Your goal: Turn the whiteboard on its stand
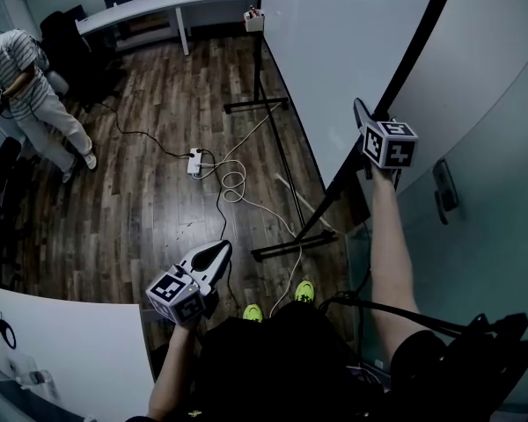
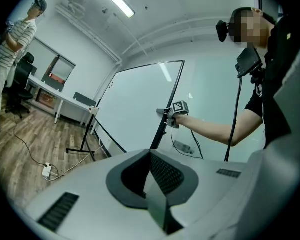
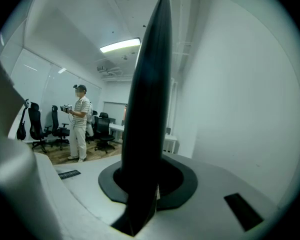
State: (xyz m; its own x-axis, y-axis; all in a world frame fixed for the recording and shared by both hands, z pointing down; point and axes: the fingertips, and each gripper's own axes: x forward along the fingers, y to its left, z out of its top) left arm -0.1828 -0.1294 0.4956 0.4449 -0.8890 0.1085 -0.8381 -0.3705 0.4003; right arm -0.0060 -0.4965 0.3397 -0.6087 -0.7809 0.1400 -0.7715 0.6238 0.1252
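Whiteboard [image 1: 334, 60] fills the upper middle of the head view, a tall white panel on a black stand [image 1: 295, 243] whose foot bar rests on the wooden floor [image 1: 150, 209]. Its near black edge runs slantwise from the top right of the frame down toward the centre. The right gripper [image 1: 365, 120] sits on that edge at the right of the frame, at the end of an outstretched arm. In the right gripper view the dark edge [image 3: 147, 109] rises straight out of the right gripper [image 3: 140, 219] and fills the gap between the 2 jaws, so they look clenched on the board's frame. The left gripper [image 1: 216, 255] is well apart from the board, low in the lower left of the head view, over the floor. In its own view the left gripper [image 2: 157, 209] has its jaws brought together with nothing between them. The board [image 2: 140, 109] stands beyond it at centre, with the right gripper [image 2: 165, 115] on its near edge. On the floor left of the stand lie a white power strip [image 1: 194, 162] and loose white cables [image 1: 233, 183]. Far off at the upper left a person in a striped shirt [image 1: 22, 86] stands near a long white desk [image 1: 158, 3].
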